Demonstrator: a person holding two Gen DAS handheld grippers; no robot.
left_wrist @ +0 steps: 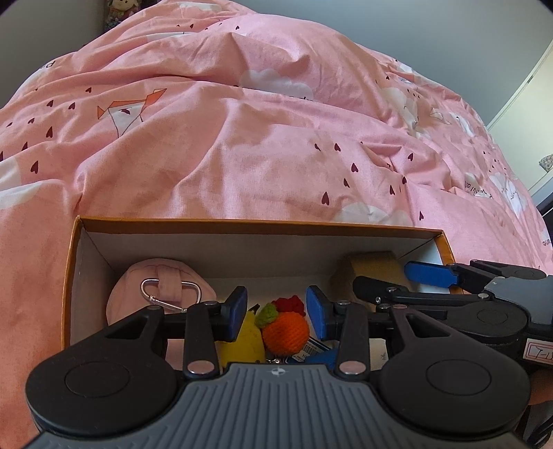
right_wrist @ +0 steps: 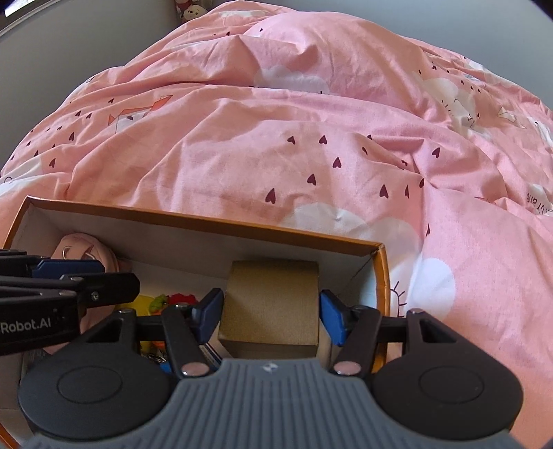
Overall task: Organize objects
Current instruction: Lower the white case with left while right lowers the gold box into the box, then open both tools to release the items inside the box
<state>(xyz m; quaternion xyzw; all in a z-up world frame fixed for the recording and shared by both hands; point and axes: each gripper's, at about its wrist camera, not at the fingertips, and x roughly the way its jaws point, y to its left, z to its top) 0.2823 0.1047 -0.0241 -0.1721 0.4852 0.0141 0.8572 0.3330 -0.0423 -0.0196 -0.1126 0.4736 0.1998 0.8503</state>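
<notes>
Right hand-held gripper (right_wrist: 271,316) clamped on brown box (right_wrist: 273,307), left hand-held gripper (left_wrist: 276,316) parted around crocheted orange (left_wrist: 285,333)

**A pink bed and some toys**

A pink blanket (left_wrist: 242,138) with small dark hearts and white clouds covers the bed, all wrinkled. Far back by the grey wall (right_wrist: 86,45) sit soft toys (right_wrist: 190,10).

Two close wrist views down into one box (left_wrist: 255,226) (shared).
</notes>
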